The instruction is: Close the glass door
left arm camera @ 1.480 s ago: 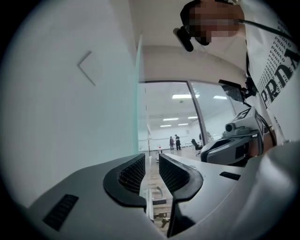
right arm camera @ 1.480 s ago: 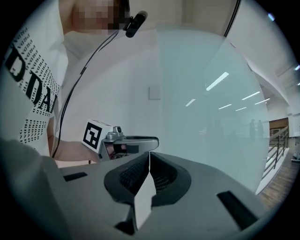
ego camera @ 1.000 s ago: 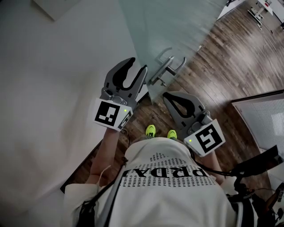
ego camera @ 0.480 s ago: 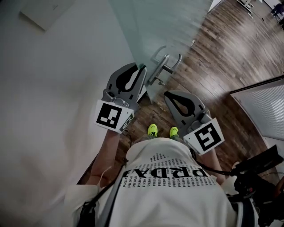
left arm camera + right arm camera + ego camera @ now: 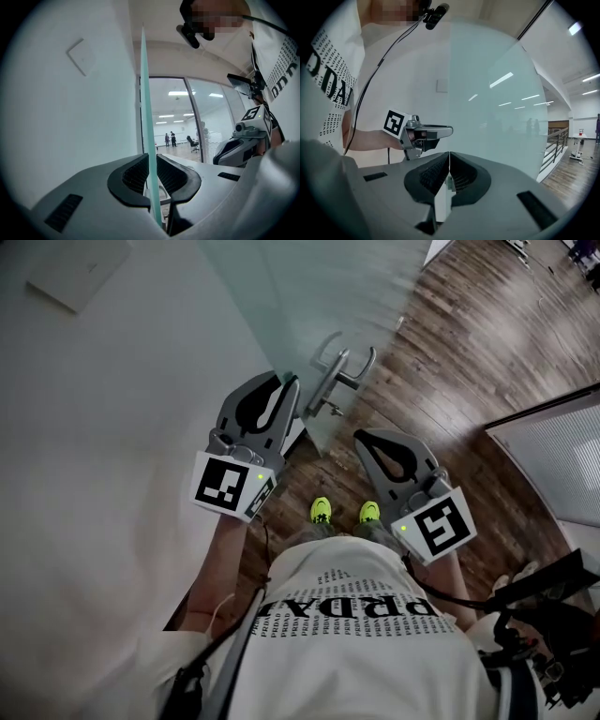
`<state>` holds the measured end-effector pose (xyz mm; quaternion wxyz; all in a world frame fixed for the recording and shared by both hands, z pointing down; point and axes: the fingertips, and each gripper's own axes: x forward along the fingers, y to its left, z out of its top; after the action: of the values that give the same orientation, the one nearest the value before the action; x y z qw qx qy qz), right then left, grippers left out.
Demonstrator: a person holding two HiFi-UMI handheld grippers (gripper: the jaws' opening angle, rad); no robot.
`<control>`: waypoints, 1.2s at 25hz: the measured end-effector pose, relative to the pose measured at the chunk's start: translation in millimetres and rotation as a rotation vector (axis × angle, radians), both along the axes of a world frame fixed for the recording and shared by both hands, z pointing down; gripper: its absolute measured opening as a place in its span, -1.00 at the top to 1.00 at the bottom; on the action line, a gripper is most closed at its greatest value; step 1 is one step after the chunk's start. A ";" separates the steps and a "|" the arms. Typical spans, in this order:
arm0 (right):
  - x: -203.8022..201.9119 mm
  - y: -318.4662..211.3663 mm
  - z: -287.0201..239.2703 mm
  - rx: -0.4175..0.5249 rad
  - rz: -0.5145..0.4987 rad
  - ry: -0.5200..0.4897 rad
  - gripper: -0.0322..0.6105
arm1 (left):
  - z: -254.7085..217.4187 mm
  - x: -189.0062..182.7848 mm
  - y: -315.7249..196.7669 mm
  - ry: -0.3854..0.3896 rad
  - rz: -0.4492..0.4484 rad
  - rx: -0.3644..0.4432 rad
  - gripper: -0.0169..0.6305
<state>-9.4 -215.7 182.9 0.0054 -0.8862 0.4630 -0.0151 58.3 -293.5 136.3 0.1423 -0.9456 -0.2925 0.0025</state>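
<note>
Item: frosted pale-green glass door (image 5: 309, 296), ajar beside white wall (image 5: 112, 427) | left tool (image 5: 287, 382): wide a second ago — now closing onto the door's free edge, near silver metal lever handle (image 5: 337, 381); hold nearly set for swinging | right tool (image 5: 364, 435): clenched, empty

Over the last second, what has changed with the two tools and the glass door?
The left tool had its jaws wide open; they have since drawn in around the edge of the glass door and are closing on it now, with the glass between them. The right tool stayed shut and empty, clear of the door handle. Neither hand visibly shifted.
</note>
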 end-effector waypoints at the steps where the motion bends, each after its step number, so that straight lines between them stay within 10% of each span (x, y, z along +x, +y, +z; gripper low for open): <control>1: 0.8 2.7 2.6 -0.006 -0.009 -0.001 0.91 | 1.9 0.7 -0.8 -0.001 -0.011 -0.002 0.80; 14: 3.4 11.8 27.9 -0.114 -0.139 0.002 0.91 | 17.5 5.4 -19.6 0.013 -0.071 -0.060 0.81; 30: 42.2 -39.4 54.2 -0.120 0.097 -0.078 0.91 | 51.4 25.2 -30.0 -0.028 -0.022 -0.133 0.79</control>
<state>32.8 -255.1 237.2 -0.0292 -0.9052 0.4171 -0.0769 83.4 -323.5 187.7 0.0749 -0.9561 -0.2833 0.0072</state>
